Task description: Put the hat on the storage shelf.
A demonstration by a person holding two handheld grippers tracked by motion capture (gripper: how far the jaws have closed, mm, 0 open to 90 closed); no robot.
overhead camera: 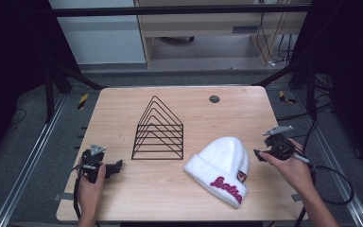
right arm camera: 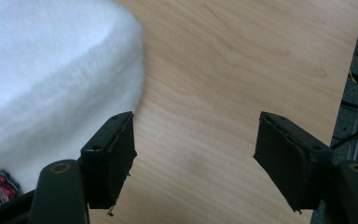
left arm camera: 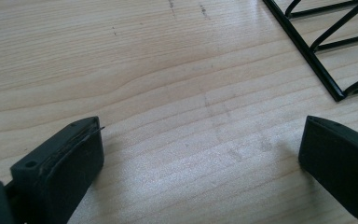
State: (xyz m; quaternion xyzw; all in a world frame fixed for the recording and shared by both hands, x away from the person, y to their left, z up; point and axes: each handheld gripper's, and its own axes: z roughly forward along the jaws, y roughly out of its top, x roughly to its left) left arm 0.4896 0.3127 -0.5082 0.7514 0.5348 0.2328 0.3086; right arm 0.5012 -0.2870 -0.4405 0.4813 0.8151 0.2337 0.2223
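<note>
A white knit hat (overhead camera: 220,163) with pink lettering and a small patch on its cuff lies on the wooden table (overhead camera: 123,194), front right. A black wire rack (overhead camera: 158,132) of nested triangles stands mid-table. My left gripper (overhead camera: 115,167) rests at the table's left front, a hand around it, pointing right toward the rack. Its jaws stand wide apart over bare wood (left arm camera: 203,140), and the rack's corner (left arm camera: 324,79) is ahead to the right. My right gripper (overhead camera: 261,155) sits just right of the hat. It is open (right arm camera: 196,135), and the hat's fuzzy side (right arm camera: 51,84) lies beside one jaw.
A small dark round disc (overhead camera: 214,99) is set in the table near its far edge. The table's right edge (right arm camera: 345,93) runs close beside my right gripper, with cables beyond it. Black frame bars stand at both far corners.
</note>
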